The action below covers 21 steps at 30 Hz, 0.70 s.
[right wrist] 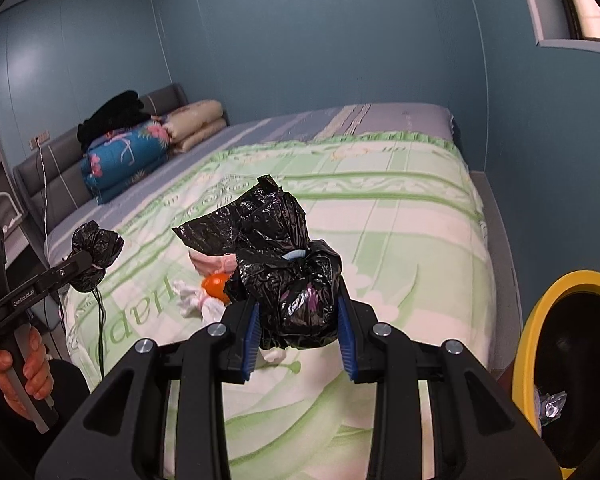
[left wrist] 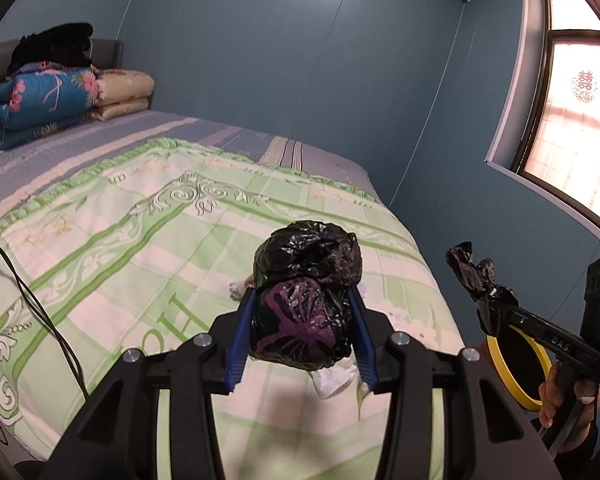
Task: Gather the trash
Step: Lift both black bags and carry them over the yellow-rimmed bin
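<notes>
My left gripper (left wrist: 303, 322) is shut on a crumpled black plastic bag (left wrist: 306, 280), held above the bed; it also shows in the right wrist view (right wrist: 94, 254). My right gripper (right wrist: 298, 316) is shut on another black plastic bag (right wrist: 284, 264), also seen from the left wrist view (left wrist: 480, 280). On the green bedspread (right wrist: 400, 240) below lie white tissues (right wrist: 192, 300), an orange object (right wrist: 217, 285) and a pink scrap (right wrist: 210, 262). White tissue shows under the left bag (left wrist: 334, 380).
A bin with a yellow rim (right wrist: 540, 320) and a black liner stands at the bed's right side, with foil trash inside (right wrist: 552, 404); it also shows in the left wrist view (left wrist: 516, 368). Folded quilts (left wrist: 48, 100) lie by the headboard. A black cable (left wrist: 40, 312) crosses the bed.
</notes>
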{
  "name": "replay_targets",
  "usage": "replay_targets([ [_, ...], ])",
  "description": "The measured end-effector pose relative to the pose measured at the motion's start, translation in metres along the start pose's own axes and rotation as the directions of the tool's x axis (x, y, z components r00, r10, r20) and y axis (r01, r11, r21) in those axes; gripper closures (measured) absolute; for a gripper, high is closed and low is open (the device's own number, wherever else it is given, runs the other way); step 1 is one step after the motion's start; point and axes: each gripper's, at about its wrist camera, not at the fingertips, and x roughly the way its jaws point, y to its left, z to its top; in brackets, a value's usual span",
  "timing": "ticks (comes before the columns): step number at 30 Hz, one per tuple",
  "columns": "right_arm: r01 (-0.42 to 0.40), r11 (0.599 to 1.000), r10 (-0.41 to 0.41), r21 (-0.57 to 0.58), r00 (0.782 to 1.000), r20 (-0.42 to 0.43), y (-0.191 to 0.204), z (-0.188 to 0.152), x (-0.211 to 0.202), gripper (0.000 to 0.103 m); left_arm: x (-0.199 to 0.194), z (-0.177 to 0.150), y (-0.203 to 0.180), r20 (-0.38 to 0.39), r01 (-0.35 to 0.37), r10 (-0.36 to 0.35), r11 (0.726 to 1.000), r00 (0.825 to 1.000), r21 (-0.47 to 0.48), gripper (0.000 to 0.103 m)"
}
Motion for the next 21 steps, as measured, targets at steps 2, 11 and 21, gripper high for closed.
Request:
replay_targets([
  [2,-0.001,1.0,0.001,0.005,1.0,0.022,-0.002,0.003,-0.008,0.072,-0.004,0.003,-0.005,0.008,0.007,-0.007,1.0,1.0,0.003,0.061],
  [11,0.01,1.0,-0.013,0.025,0.994,0.111,-0.011,0.014,-0.039,0.072,-0.011,0.017,-0.038,0.023,0.043,-0.044,0.998,0.999,0.049,0.061],
  [21,0.034,0.997,-0.044,0.064,0.987,0.153,-0.027,0.019,-0.061,0.072,0.017,0.022,-0.101,-0.03,0.134,-0.131,0.981,0.991,0.138,0.061],
])
